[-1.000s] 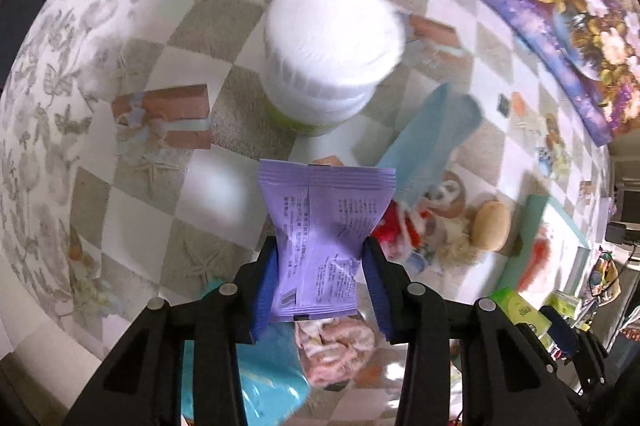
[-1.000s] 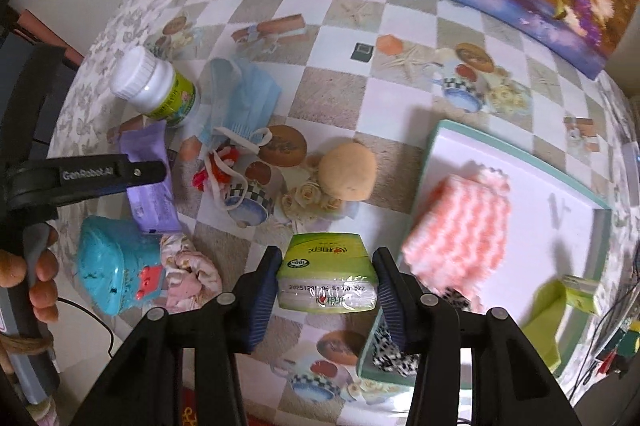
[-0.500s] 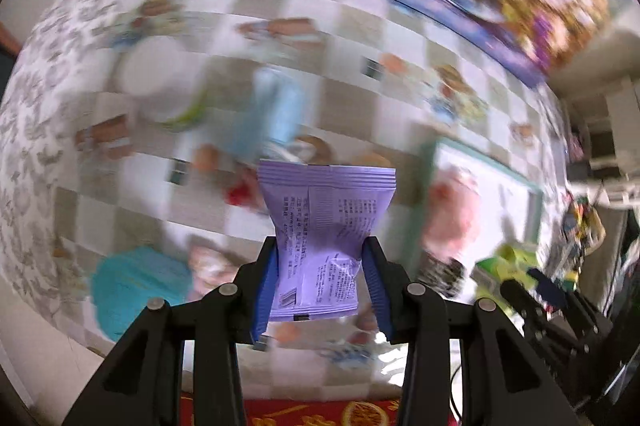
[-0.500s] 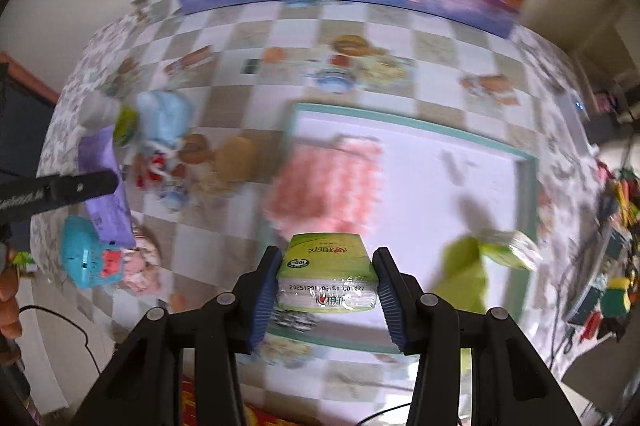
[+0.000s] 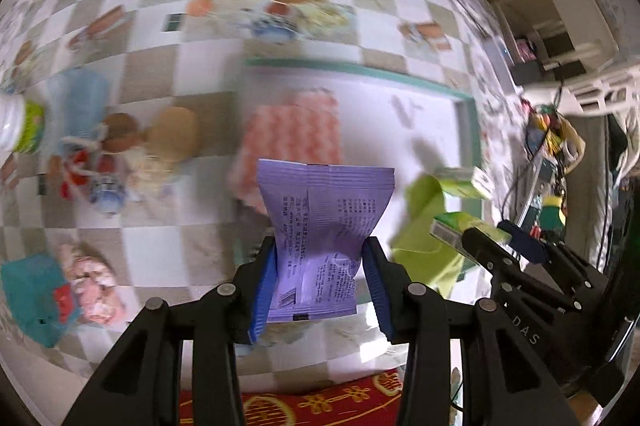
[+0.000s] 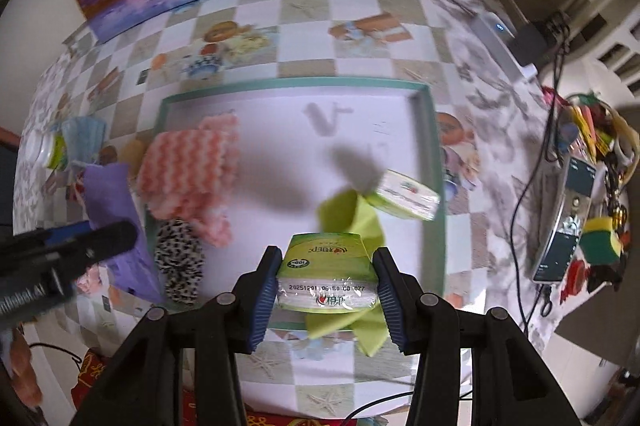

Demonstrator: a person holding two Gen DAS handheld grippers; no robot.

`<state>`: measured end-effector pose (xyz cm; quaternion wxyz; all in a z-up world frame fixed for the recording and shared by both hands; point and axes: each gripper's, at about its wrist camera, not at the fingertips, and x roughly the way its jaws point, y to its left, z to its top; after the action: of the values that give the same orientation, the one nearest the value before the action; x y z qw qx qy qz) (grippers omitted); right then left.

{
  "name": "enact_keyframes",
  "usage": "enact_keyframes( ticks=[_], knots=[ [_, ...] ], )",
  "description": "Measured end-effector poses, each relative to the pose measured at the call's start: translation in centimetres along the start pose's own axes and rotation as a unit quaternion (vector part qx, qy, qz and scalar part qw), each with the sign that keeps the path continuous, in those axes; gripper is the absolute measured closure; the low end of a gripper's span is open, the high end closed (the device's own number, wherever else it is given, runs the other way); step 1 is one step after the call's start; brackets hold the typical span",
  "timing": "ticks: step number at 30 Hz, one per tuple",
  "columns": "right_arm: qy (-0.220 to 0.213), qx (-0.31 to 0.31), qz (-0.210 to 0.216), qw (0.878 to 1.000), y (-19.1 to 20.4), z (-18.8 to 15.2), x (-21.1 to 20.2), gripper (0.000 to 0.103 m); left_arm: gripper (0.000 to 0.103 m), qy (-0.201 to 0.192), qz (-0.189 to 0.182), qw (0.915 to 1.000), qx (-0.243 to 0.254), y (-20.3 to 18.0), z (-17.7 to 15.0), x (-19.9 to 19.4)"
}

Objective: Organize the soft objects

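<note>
My left gripper is shut on a purple packet and holds it in the air over the near left edge of the white tray with a green rim. My right gripper is shut on a green tissue pack above the near part of the tray. In the tray lie a pink wavy cloth, a leopard-print scrunchie, a green cloth and a second tissue pack.
Left of the tray on the checkered tablecloth lie a blue face mask, a tan puff, a white bottle, a pink scrunchie and a teal toy. Cables and clutter sit at the right edge.
Both grippers have swung right from the loose objects towards the tray, each still holding its pack. The left gripper now hangs at the tray's left edge, the right one over the tray.
</note>
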<state>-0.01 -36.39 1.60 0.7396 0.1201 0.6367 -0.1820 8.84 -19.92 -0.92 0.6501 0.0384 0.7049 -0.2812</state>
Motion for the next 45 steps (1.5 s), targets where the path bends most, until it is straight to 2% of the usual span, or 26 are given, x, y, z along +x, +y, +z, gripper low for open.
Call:
enact_keyframes(
  ticks=[4, 9, 16, 19, 22, 27, 30, 36, 41, 43, 45],
  knots=[
    [0.002, 0.012, -0.002, 1.000, -1.2, 0.1, 0.0, 0.052, 0.051, 0.011, -0.003, 0.9999, 0.003, -0.9, 0.1, 0.8],
    [-0.001, 0.018, -0.001, 1.000, -1.4, 0.5, 0.0, 0.047, 0.043, -0.001, -0.003, 1.0000, -0.007, 0.4, 0.4, 0.4],
    [-0.001, 0.006, -0.006, 1.000, -0.1, 0.7, 0.0, 0.047, 0.041, -0.018, 0.019, 0.9989, -0.039, 4.5, 0.8, -1.3],
    [0.000, 0.001, -0.005, 1.000, 0.9, 0.9, 0.0, 0.047, 0.035, -0.028, 0.025, 0.9978, -0.053, 6.6, 0.8, -2.2],
    [-0.001, -0.009, -0.005, 1.000, 2.1, 1.1, 0.0, 0.047, 0.034, -0.039, 0.032, 0.9961, -0.072, 9.5, 0.8, -3.5],
    [-0.006, -0.027, 0.001, 1.000, 4.9, 1.9, -0.2, 0.047, 0.032, -0.060, 0.048, 0.9916, -0.105, 14.4, 0.5, -5.6],
    [-0.010, -0.038, 0.008, 0.999, 6.8, 2.5, -0.5, 0.047, 0.025, -0.075, 0.048, 0.9870, -0.134, 17.7, 0.3, -7.0],
    [-0.017, -0.070, 0.030, 0.997, 12.2, 3.7, -1.0, 0.047, 0.021, -0.088, 0.054, 0.9790, -0.176, 23.0, -0.1, -8.5],
    [-0.018, -0.100, 0.045, 0.994, 16.7, 4.4, -1.1, 0.046, 0.015, -0.095, 0.057, 0.9745, -0.195, 25.6, -0.3, -8.7],
    [-0.019, -0.109, 0.048, 0.993, 18.4, 4.6, -0.8, 0.037, 0.014, -0.096, 0.057, 0.9740, -0.197, 26.3, -0.3, -8.4],
    [-0.016, -0.120, 0.050, 0.991, 20.1, 4.7, -0.3, 0.037, 0.012, -0.093, 0.056, 0.9744, -0.197, 26.7, -0.2, -8.0]
  ],
)
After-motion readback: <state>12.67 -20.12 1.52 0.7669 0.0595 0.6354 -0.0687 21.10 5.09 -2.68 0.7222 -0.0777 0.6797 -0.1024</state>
